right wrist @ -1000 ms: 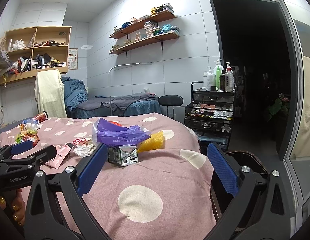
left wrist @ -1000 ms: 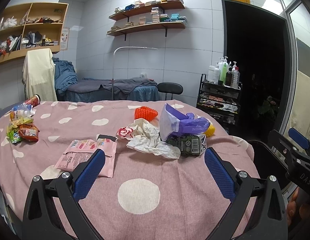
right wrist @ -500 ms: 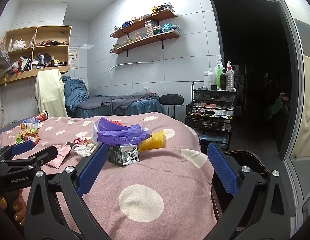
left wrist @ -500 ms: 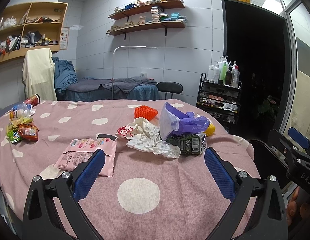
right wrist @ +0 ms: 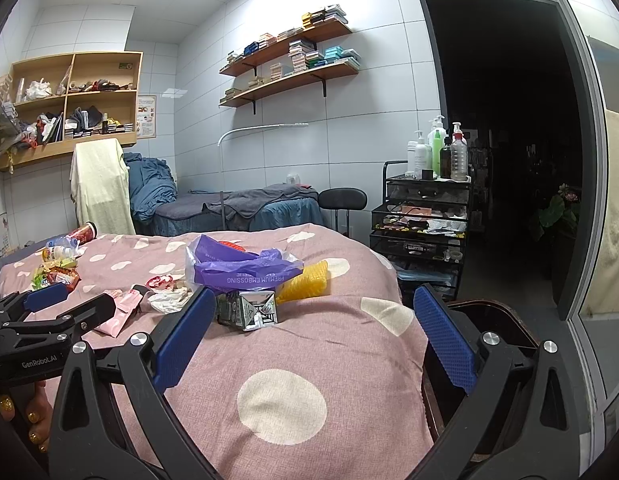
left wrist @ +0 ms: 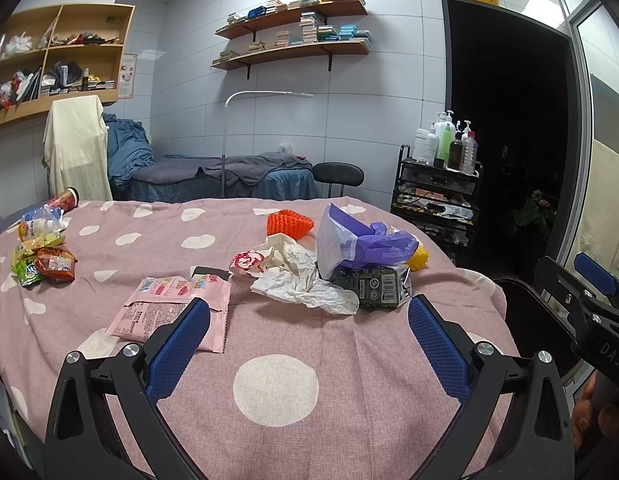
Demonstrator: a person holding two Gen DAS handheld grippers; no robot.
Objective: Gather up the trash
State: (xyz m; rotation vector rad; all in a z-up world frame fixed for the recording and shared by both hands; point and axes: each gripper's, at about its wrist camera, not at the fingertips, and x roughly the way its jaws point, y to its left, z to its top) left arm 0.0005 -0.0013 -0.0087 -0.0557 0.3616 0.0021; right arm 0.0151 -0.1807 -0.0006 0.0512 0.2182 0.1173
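Observation:
Trash lies on a pink spotted cloth [left wrist: 269, 340]. A pink wrapper [left wrist: 169, 304], crumpled white paper [left wrist: 301, 280], a purple plastic bag [left wrist: 361, 240], a dark crushed carton [left wrist: 373, 288], an orange net [left wrist: 289, 222] and a yellow net [left wrist: 419, 258] sit mid-table. My left gripper [left wrist: 309, 316] is open and empty, just short of the paper. My right gripper [right wrist: 313, 312] is open and empty, before the carton [right wrist: 247, 308], the purple bag [right wrist: 237, 268] and the yellow net [right wrist: 305, 282].
Snack packets [left wrist: 49, 264], a bottle [left wrist: 39, 220] and a red cup [left wrist: 65, 200] lie at the far left. A dark bin [right wrist: 489, 320] stands by the table's right edge. A black trolley [right wrist: 425, 216] with bottles, a stool [right wrist: 343, 200] and a massage bed [right wrist: 237, 208] stand behind.

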